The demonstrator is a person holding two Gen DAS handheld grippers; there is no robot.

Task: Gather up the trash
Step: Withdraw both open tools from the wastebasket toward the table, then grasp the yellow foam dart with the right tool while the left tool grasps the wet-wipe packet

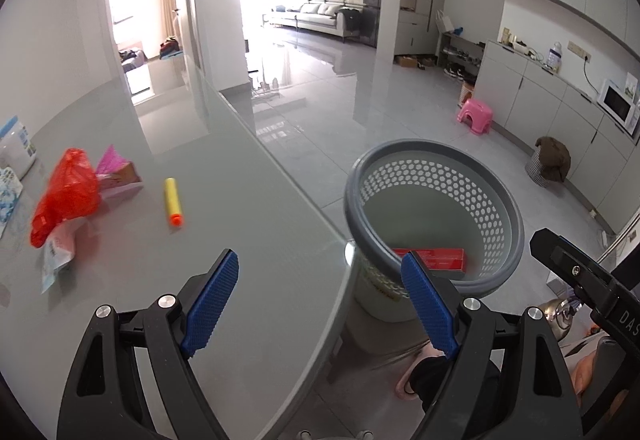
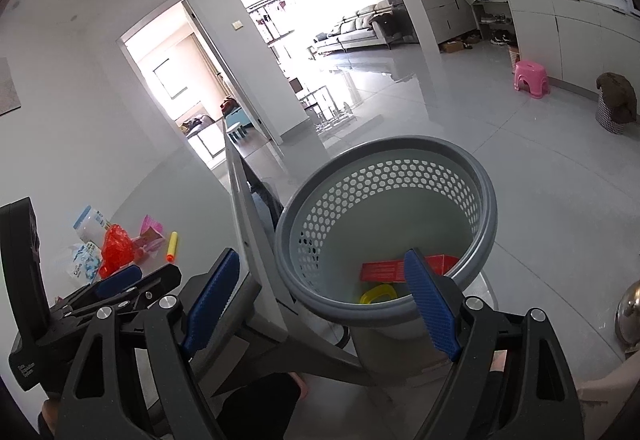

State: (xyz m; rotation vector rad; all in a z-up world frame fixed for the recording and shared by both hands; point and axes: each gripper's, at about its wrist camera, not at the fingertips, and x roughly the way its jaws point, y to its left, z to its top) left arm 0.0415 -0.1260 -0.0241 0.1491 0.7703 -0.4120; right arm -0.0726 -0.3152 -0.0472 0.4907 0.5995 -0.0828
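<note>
The left hand-held gripper [image 1: 320,304] is wide open and holds nothing. The right hand-held gripper [image 2: 324,304] is open and empty too. Just past them stands a gray basket [image 2: 486,200] with a red box [image 2: 384,270] and a yellow ring [image 2: 378,294] inside. On the gray surface [image 1: 248,208] lie a red bag [image 1: 66,192], a pink packet [image 1: 116,172] and a yellow tube [image 1: 173,202].

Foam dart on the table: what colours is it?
Yellow foam dart with an orange tip, clearest in the left wrist view.
</note>
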